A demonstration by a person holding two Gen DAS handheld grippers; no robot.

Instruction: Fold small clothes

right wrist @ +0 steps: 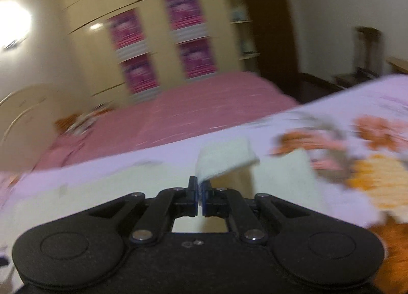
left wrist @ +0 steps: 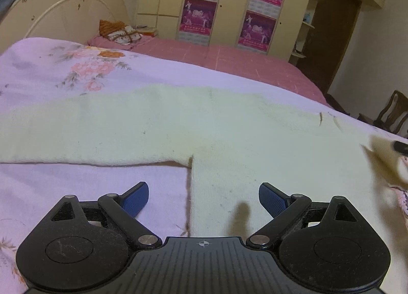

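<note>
A pale cream knitted garment (left wrist: 178, 120) lies spread flat on the lilac floral sheet (left wrist: 63, 69), one sleeve reaching left. My left gripper (left wrist: 203, 198) hovers open just above the garment's near edge by the armpit corner, nothing between its blue pads. At the right edge of the left wrist view a blurred cream fold (left wrist: 382, 156) is lifted off the sheet. In the right wrist view my right gripper (right wrist: 200, 193) is shut on a corner of the cream garment (right wrist: 224, 159), which curls up above the fingers. That view is motion-blurred.
A pink bedspread (left wrist: 229, 57) covers the far half of the bed, with a bundle of orange and patterned cloth (left wrist: 119, 31) near the headboard (left wrist: 63, 11). Wardrobes with pink posters (left wrist: 201, 1) stand behind. A wooden chair (left wrist: 392, 113) is at the right.
</note>
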